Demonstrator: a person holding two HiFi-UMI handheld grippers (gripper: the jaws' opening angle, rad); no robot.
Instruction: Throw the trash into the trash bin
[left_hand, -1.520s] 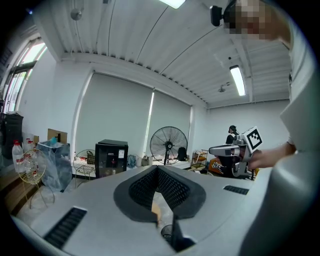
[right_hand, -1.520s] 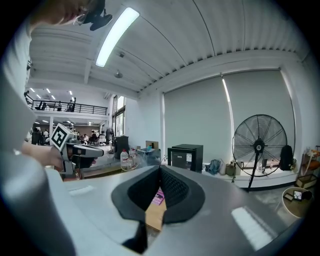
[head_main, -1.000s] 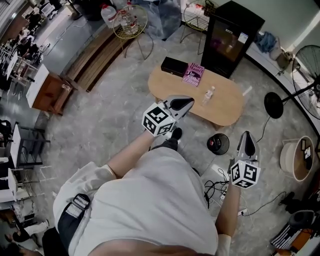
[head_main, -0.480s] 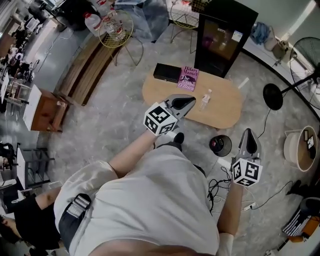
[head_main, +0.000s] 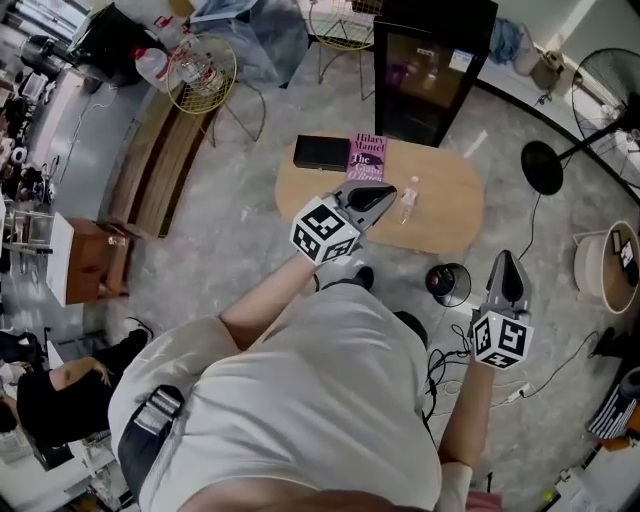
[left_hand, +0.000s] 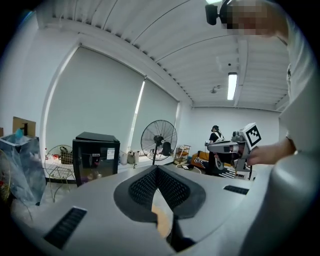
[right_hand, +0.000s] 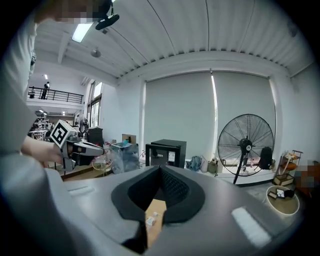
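**Desk:** State of the tongs?

**Photographer:** Both closed. Pads of the left gripper (head_main: 388, 192) pressed together, nothing between them. Same for the right gripper (head_main: 508, 260): pads meeting at the tip, nothing held.

**Desk:** Positions, seen from above?

**Photographer:** Left gripper out over the near edge of the oval wooden table (head_main: 450, 222), pointing away from the person. Right gripper well apart from it, over the grey floor to the right, above a tangle of cables (head_main: 440, 365).

**Desk:** And the trash?

**Photographer:** Small clear bottle (head_main: 409, 193) with a white cap, apparently upright on the table, just beside the left gripper's tip. Touching or not, impossible to say from overhead.

**Desk:** The bin?

**Photographer:** Round black bin (head_main: 447, 284) on the floor, just off the table's near edge, between the two grippers and nearer the right one.

**Desk:** Anything else for the caption?

**Photographer:** Purple book (head_main: 367, 158) and flat black box (head_main: 321, 152) side by side at the table's far left end. Tall black cabinet (head_main: 430, 60) just behind the table. Standing fan (right_hand: 245, 145) off to the right.
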